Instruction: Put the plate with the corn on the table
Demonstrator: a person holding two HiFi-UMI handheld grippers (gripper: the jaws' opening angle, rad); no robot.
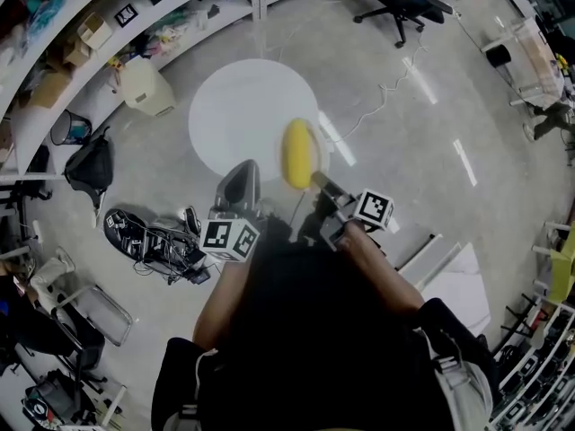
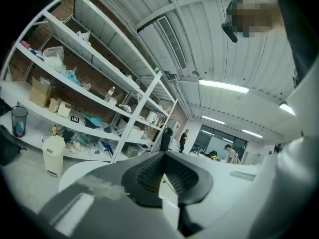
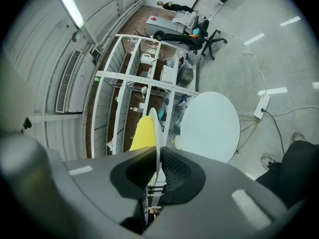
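Note:
In the right gripper view my right gripper [image 3: 155, 171] is shut on the rim of a thin white plate [image 3: 158, 128], seen edge-on. A yellow corn cob [image 3: 143, 132] lies against the plate's left face. In the head view the corn [image 1: 298, 153] and plate hang in the air over the near right edge of the round white table [image 1: 247, 115], held by the right gripper [image 1: 316, 180]. My left gripper [image 1: 241, 180] hovers beside them to the left, near the table's front edge. Its jaws [image 2: 167, 176] are shut with nothing between them. The table [image 3: 209, 126] lies ahead.
White shelving [image 1: 63, 52] full of boxes curves along the left, with a cream canister [image 1: 145, 86] and a wire bin [image 1: 70, 128] at its foot. A black bag [image 1: 90, 164] and tangled gear [image 1: 148, 241] lie on the floor at left. An office chair [image 1: 400, 3] stands far back.

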